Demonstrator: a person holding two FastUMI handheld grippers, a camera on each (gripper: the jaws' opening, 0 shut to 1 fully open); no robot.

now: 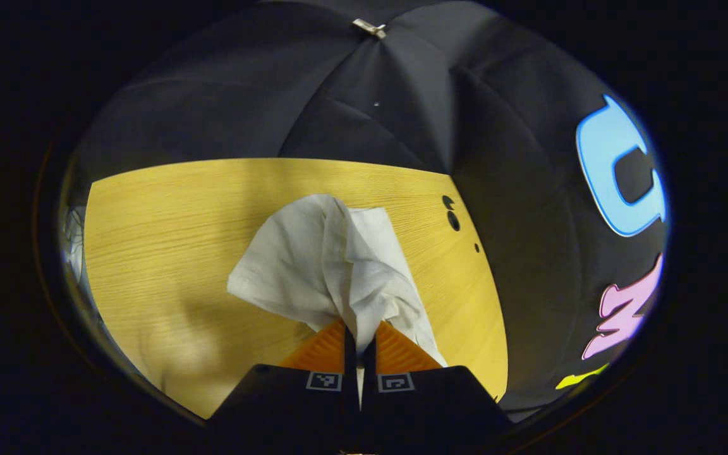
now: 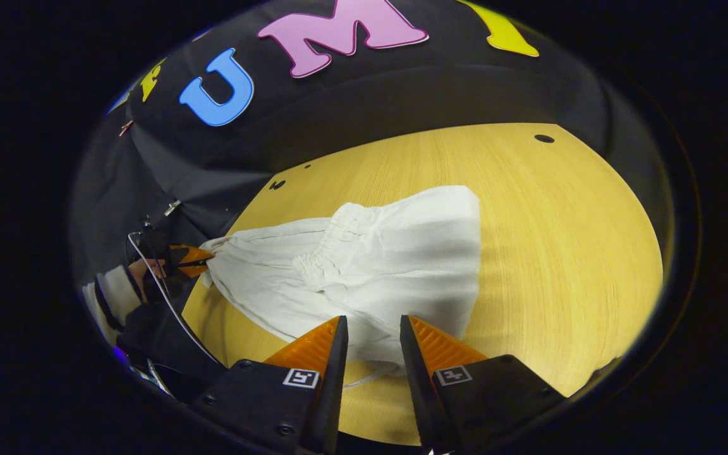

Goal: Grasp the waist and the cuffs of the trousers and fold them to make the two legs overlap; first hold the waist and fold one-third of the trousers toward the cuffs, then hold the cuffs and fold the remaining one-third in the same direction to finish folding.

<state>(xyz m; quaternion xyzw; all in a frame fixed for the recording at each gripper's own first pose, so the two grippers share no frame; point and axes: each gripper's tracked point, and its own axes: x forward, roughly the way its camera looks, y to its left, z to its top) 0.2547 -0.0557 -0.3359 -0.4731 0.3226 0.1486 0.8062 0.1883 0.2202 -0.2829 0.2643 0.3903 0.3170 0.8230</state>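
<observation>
White trousers (image 2: pixel 395 259) lie partly folded on the yellow wooden table (image 2: pixel 560 240), their gathered elastic waistband (image 2: pixel 339 234) resting across the middle. My right gripper (image 2: pixel 371 325) hovers open over the near edge of the cloth, with fabric showing in the gap. My left gripper (image 1: pixel 360 335) is shut on a bunched end of the trousers (image 1: pixel 320 259), which rises in folds from between its fingers. In the right gripper view that left gripper (image 2: pixel 203 258) pinches the stretched far-left end at the table's edge. Which end it is I cannot tell.
A hand (image 2: pixel 139 272) with a light sleeve holds the left gripper, and a white cable (image 2: pixel 168 303) trails below it. Small dark holes (image 1: pixel 451 215) mark the table near its edge. Black cloth walls close in right behind the table.
</observation>
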